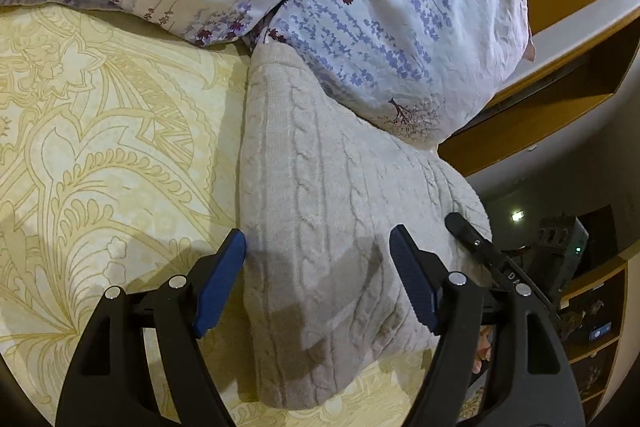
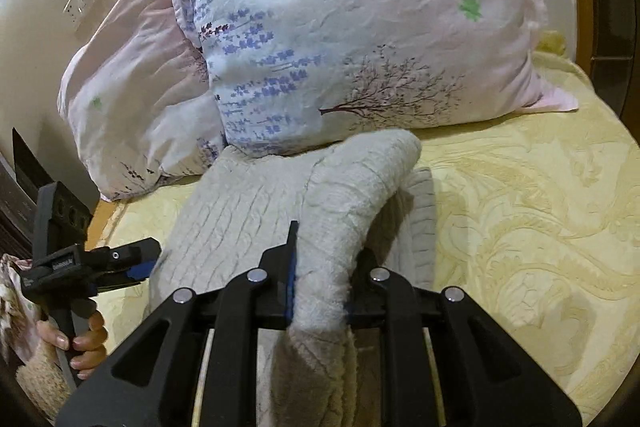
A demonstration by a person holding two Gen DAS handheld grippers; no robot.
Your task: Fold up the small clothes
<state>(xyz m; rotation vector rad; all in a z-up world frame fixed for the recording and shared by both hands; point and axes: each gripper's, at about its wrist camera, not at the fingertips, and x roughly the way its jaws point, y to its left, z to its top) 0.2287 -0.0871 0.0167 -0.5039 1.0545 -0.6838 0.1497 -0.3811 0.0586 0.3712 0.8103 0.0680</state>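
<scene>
Black fingers of the right gripper [image 2: 318, 291] fill the foreground of its own wrist view, their blue pads pressed together on a thick fold of a cream cable-knit sweater [image 2: 256, 211]. From the clamped jaws the fabric arches up and forward in a raised loop, then drops back to the rest of the garment, which lies flat on the bed just ahead of and to the left of this gripper.

Across the sweater, to the right gripper's left, the left gripper [image 2: 138, 267] hovers at the garment's edge, its handle wrapped by a person's hand [image 2: 80, 343] with the fingernails showing. In the left wrist view this left gripper [image 1: 318, 259] has its blue pads [image 1: 220, 283] spread wide apart, with nothing pinched between them; the sweater [image 1: 320, 187] lies below and ahead, stretching away from the jaws, and their shadow falls on the knit.

A yellow bedspread [image 1: 100, 147] with a swirling leaf pattern covers the bed under the sweater, running out to the left of the left gripper and to the right of the right one. Beyond the sweater's far end, straight ahead of both grippers, sit two floral pillows [image 2: 360, 39] printed with purple sprigs and a bare tree; the nearer pillow touches the garment's far edge. A wall switch [image 2: 82, 1] shows at upper left in the right wrist view.
</scene>
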